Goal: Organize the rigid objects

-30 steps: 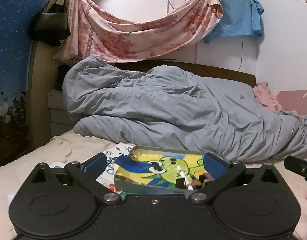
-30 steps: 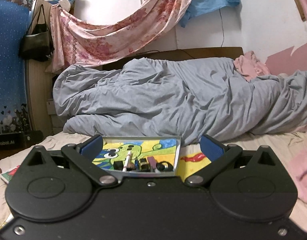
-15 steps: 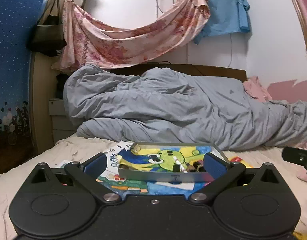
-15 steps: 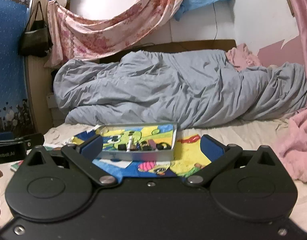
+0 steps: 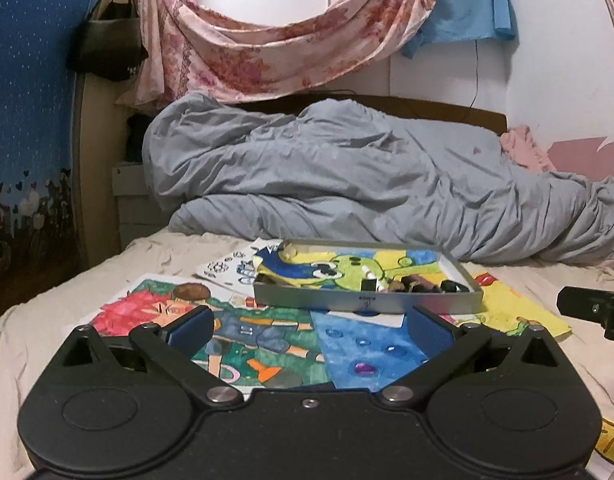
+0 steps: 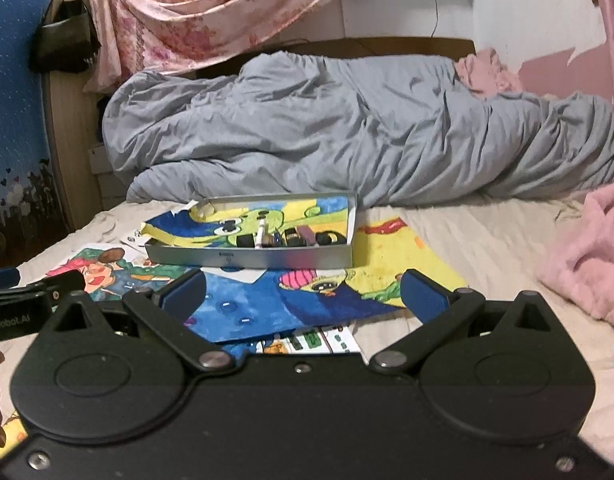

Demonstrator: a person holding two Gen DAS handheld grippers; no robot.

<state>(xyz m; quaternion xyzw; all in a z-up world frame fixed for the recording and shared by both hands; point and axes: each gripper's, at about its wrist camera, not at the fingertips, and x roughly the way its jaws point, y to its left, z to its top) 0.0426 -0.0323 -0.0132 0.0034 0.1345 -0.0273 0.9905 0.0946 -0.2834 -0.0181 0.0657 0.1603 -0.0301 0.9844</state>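
Nearest the lens in the left wrist view, the left gripper [image 5: 309, 330] has its 2 blue-padded fingers [image 5: 189, 328] spread wide, with nothing between them and nothing touching them. Under the gap lie coloured drawings [image 5: 267, 344] spread flat on the beige bed sheet [image 5: 47, 312]: a figure with red hair on the left and a blue sheet with dots on the right.

The right gripper [image 6: 303, 294] is the same: its 2 blue pads [image 6: 421, 292] stand far apart and grip nothing. A blue painted sheet [image 6: 259, 304] lies below its gap, with a yellow drawing [image 6: 391, 276] beside it on the right.

Beyond both pairs of jaws, ahead and clear of the fingertips, sits the shallow grey tin tray [image 5: 367, 302] [image 6: 251, 258], resting on top of the drawings. From the left gripper it is ahead and slightly right of centre; from the right gripper it is ahead and slightly left of centre. A green cartoon drawing lines its floor. Small items [image 6: 291, 238] are bunched against its near wall toward the right end: a white pen-like stick [image 6: 261, 236] and several dark pieces too small to identify.

Behind the tray a crumpled grey duvet [image 5: 367, 176] lies across the bed, with a floral cloth [image 5: 267, 36] hung on the wall above.
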